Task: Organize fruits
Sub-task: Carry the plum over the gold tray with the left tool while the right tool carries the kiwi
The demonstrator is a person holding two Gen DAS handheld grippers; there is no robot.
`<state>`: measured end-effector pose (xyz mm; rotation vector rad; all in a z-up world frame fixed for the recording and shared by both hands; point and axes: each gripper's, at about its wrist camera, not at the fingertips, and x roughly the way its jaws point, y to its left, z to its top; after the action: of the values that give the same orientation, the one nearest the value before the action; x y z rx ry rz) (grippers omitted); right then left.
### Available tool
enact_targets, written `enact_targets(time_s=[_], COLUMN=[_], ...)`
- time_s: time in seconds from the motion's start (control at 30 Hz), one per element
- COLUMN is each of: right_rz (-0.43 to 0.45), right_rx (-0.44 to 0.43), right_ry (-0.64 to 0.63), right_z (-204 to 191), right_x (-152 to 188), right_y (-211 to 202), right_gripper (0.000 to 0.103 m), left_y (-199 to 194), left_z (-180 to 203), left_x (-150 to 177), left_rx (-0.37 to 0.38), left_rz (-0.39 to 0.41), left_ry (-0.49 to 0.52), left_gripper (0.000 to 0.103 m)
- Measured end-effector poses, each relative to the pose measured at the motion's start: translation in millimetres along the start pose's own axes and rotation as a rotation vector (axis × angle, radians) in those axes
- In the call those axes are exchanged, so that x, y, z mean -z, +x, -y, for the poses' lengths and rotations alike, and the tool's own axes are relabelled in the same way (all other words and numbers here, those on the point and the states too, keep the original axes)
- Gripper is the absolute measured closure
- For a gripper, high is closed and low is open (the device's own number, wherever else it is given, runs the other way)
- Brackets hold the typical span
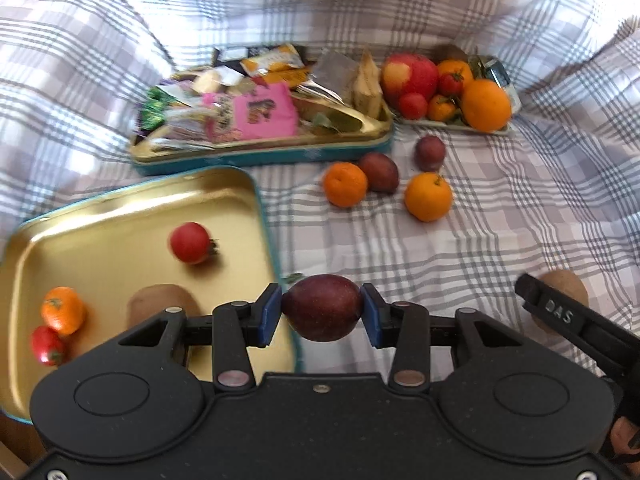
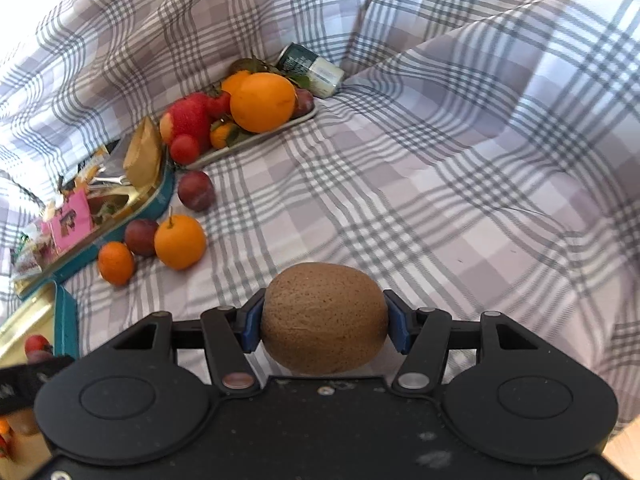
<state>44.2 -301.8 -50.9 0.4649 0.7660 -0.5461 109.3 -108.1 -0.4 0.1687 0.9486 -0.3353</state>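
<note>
My left gripper [image 1: 322, 309] is shut on a dark red plum [image 1: 322, 307], just past the right edge of a gold tin lid [image 1: 120, 208]. The lid holds a tomato [image 1: 190, 242], a small orange [image 1: 63, 309], another tomato [image 1: 47, 345] and a kiwi [image 1: 162, 305]. My right gripper [image 2: 324, 324] is shut on a brown kiwi [image 2: 325, 317] above the checked cloth; this kiwi also shows in the left wrist view [image 1: 564, 286]. Two oranges [image 1: 428, 197] [image 1: 345, 184] and two plums [image 1: 379, 171] [image 1: 429, 153] lie loose on the cloth.
A teal tin [image 1: 260, 156] full of snack packets sits behind the lid. A small white tray [image 1: 452, 125] at the back right holds an apple, oranges and tomatoes, with a jar [image 2: 312, 65] behind it. Checked cloth [image 2: 460, 200] rises in folds around.
</note>
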Motion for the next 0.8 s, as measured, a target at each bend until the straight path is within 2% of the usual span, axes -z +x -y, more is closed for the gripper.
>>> enact_targets(time_s=[0.2, 0.4, 0.57, 0.8], right_rz=[0.030, 0.051, 0.050, -0.042], right_rx=[0.016, -0.051, -0.159, -0.369], right_ry=[-0.090, -0.185, -0.258, -0.270], right_z=[-14, -46, -81, -124], right_x=[5, 6, 12, 23], right_y=[-32, -61, -83, -97], right_gripper=[0.041, 0.041, 0.041, 0.041], left_y=[-25, -44, -50, -50], left_z=[-30, -71, -111, -163], left_x=[4, 13, 22, 34], left_rx=[-0.023, -0.076, -0.133, -0.209], left_rz=[0.036, 0.063, 0.062, 0.042], left_ry=[-0.066, -0.144, -0.222, -0.311], left_gripper=[0.053, 0.053, 0.053, 0.053])
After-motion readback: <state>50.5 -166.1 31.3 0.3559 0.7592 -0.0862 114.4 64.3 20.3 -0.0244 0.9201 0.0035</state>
